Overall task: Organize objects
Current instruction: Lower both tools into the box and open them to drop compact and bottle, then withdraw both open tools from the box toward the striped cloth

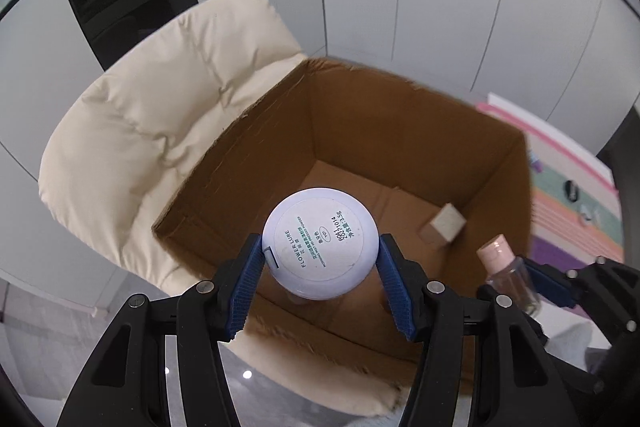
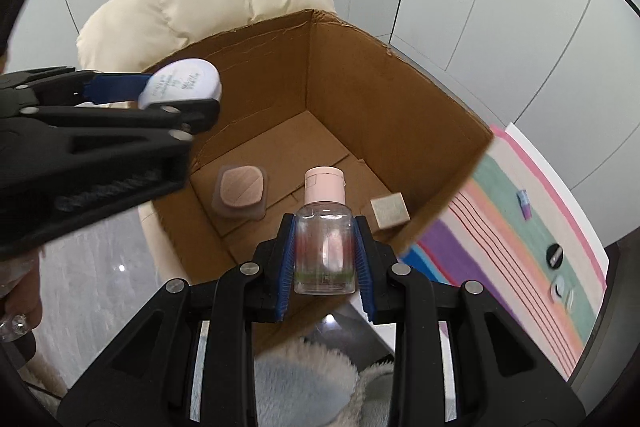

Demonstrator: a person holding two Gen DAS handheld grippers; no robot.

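Note:
My left gripper is shut on a round white compact labelled "Flower Lure", held above the open cardboard box. It also shows in the right wrist view at the left. My right gripper is shut on a small clear bottle with a pink cap, held over the box's near edge; the bottle also shows in the left wrist view. Inside the box lie a pinkish-brown rounded case and a small beige cube box.
The box sits on a cream padded chair. A striped pastel mat to the right carries a small purple item, a black disc and a small white item. A fluffy white-blue cloth lies below.

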